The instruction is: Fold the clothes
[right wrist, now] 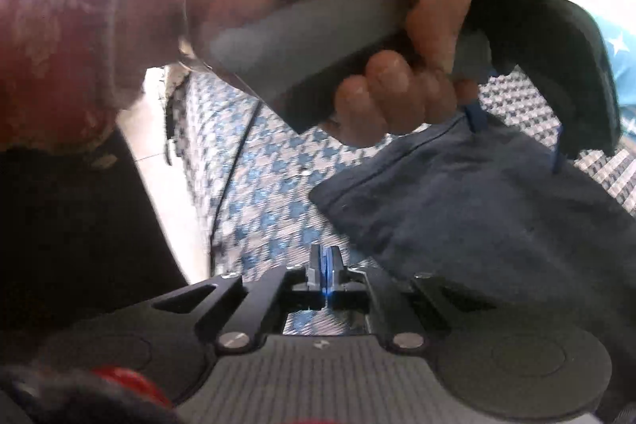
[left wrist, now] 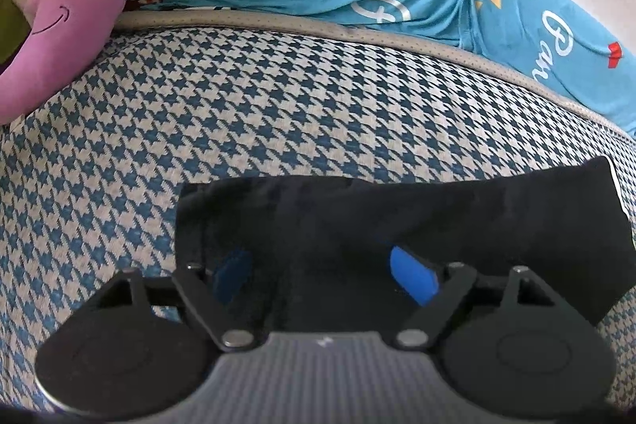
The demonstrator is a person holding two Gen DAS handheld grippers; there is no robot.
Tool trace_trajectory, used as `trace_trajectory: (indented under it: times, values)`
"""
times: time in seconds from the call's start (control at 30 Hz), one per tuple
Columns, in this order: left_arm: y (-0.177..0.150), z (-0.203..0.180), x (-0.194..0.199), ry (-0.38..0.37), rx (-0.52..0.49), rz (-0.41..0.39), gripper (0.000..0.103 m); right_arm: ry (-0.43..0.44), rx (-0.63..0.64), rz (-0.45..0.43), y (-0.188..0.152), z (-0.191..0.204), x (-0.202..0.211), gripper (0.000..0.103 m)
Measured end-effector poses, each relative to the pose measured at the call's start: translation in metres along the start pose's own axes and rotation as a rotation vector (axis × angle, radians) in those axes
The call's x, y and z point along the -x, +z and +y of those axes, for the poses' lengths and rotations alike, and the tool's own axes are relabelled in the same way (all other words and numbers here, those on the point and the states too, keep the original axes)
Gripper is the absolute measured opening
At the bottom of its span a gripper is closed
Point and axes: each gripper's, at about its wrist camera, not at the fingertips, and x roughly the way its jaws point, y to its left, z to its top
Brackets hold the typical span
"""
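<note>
Item: dark garment [left wrist: 397, 225], folded compact beneath my spread left claw [left wrist: 324, 275]; my right claw [right wrist: 325, 265] pinched together, empty; final tidying seemingly left.

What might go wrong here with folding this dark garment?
The left gripper is open, fingers straddling the dark garment; closing may grab several layers or bunch the fold. The right gripper is shut beside the cloth, seemingly holding nothing, so the fold may shift unpinned.
</note>
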Motion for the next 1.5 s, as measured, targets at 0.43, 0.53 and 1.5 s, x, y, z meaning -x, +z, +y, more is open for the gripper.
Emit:
trace_trajectory:
  times: [0.43,0.53,1.5]
  values:
    - [-0.002,-0.016,-0.002,-0.020,-0.028,0.006,0.085,-0.216,-0.093,-0.013,-0.032,-0.052,0.062,0.026]
    - [-0.004,-0.025,-0.005,-0.034,-0.046,0.015,0.085,-0.240,-0.070,-0.005,-0.040,-0.057,0.067,0.034]
    - [-0.012,-0.047,-0.027,-0.033,-0.059,0.070,0.086,-0.195,0.000,0.054,-0.055,-0.069,0.053,0.004]
